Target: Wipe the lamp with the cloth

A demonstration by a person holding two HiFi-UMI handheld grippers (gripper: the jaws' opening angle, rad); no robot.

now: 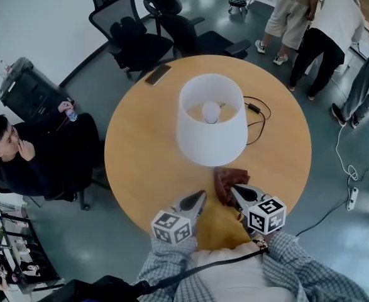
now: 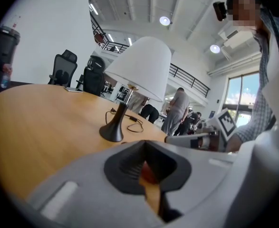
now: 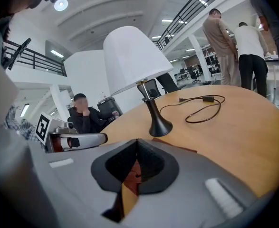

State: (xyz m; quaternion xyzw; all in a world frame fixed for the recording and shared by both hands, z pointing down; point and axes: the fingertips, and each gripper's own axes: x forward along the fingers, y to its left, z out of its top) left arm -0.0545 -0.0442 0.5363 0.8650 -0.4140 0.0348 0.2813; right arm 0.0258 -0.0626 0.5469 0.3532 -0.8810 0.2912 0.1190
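At the near edge of the round desk [image 1: 140, 156], the left claw [image 1: 201, 195] sits closed just left of the crumpled brown cloth [image 1: 224, 176], the right claw [image 1: 234, 189] is clamped on that cloth, and just beyond stands the white-shaded lamp [image 1: 210, 118], upright, its cord [image 1: 259, 115] trailing behind.

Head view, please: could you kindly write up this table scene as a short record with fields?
table: round, wooden
lamp: upright, white shade, near the centre
cloth: reddish-brown, on the table between lamp and person
cord: loose on the table, right of lamp
phone: at the far edge
left hand-held gripper: shut, beside cloth
right hand-held gripper: shut on cloth
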